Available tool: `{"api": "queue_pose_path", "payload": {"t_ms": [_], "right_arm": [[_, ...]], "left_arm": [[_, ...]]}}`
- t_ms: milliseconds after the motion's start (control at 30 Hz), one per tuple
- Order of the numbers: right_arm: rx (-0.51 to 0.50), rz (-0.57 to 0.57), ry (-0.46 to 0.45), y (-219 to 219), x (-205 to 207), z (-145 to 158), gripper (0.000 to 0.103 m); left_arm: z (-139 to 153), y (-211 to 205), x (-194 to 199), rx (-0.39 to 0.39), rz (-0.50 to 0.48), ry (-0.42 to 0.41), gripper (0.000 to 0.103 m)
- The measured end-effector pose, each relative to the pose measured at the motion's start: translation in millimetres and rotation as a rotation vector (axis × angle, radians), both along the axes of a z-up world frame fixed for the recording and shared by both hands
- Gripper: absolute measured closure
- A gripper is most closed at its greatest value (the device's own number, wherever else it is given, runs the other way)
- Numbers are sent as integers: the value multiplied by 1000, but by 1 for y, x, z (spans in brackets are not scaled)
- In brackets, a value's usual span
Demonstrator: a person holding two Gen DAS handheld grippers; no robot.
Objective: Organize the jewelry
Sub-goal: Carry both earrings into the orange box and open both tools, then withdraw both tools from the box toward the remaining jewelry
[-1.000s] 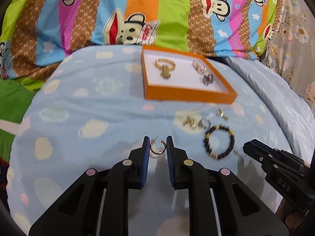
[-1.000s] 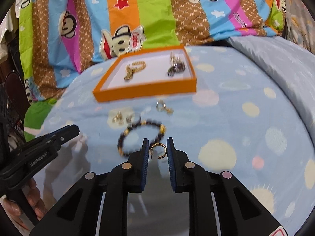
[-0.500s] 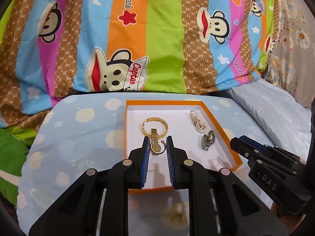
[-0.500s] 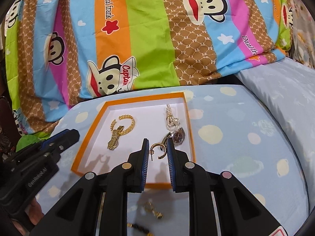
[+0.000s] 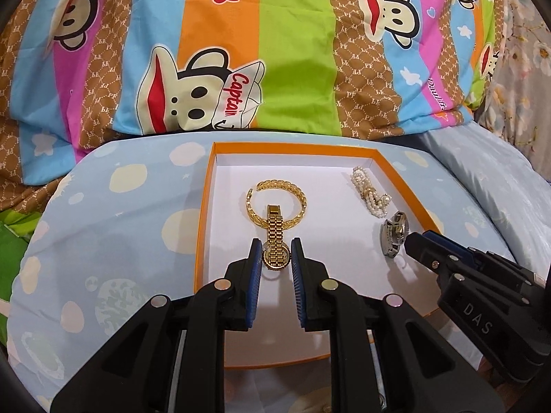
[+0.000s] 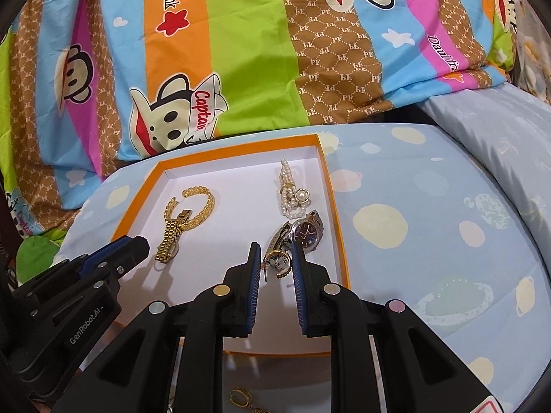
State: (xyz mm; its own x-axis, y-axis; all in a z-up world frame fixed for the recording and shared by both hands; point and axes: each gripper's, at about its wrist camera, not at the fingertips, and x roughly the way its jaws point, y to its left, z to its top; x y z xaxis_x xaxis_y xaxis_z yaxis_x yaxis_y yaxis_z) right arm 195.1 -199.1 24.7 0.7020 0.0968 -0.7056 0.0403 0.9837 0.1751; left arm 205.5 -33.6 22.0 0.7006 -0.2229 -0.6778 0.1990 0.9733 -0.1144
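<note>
A: Left wrist view — left gripper (image 5: 274,258) narrow, clamped on a gold hoop earring (image 5: 274,264), hard to pick out against the gold watch (image 5: 275,237) behind it, whose strap runs away from the camera. All over the orange tray (image 5: 203,206).

B: Right wrist view — right gripper (image 6: 274,261) pinches the second hoop earring (image 6: 275,261), post toward the left pad, above the tray's (image 6: 339,241) near right part. A second ago both hung over the blue sheet (image 6: 430,241), short of the tray.

The orange tray (image 5: 203,213) has bare floor mid-way between gold bracelet (image 5: 275,203) and pearls (image 5: 366,192).
</note>
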Motion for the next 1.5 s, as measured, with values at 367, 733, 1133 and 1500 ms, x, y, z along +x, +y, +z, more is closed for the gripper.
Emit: {"api": "queue_pose_path", "payload": {"t_ms": [367,733,1133,1500], "right_arm": [[1,-3,17,0,3,-6,85],[-13,-15,-22,0,-2,-1,61],[-28,-32,-71,-3,-16,8,61],[-3,-37,-58,-11,-79,7,61]], "left_arm": [[-4,1,2,-5,11,-4,86],[-1,8,-2,-20,46,-31,42],[2,10,-10,-25,39,-47,42],[1,36,-62,-15,54,-29,41]]}}
